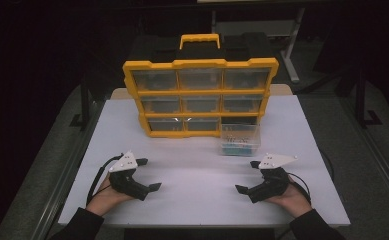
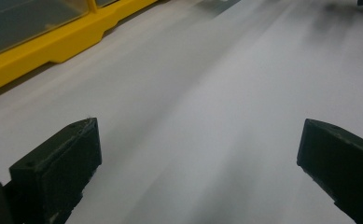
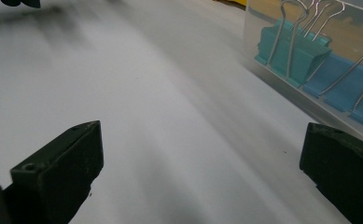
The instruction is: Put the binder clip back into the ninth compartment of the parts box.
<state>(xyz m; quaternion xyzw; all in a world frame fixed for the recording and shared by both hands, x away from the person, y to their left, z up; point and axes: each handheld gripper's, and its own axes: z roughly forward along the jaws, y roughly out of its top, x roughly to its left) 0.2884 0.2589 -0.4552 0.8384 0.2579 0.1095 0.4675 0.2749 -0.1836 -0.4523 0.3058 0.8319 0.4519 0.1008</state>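
High view: a yellow drawer organiser (image 1: 200, 97) stands upright at the back of the white worktop (image 1: 197, 195), handle uppermost. One clear drawer (image 1: 240, 139) sits out on the worktop before the cabinet's empty lower right slot, its long axis running left to right. The left tongs (image 1: 148, 174) and right tongs (image 1: 246, 176) rest near the front edge, well apart, both released and pointing inward.

Left gripper view: jaws spread over bare worktop; organiser base (image 2: 53, 44) at upper left.

Right gripper view: jaws spread; the drawer wall (image 3: 282, 77) shows teal and blue binder clips (image 3: 300, 51) inside, which the high view leaves indistinct.
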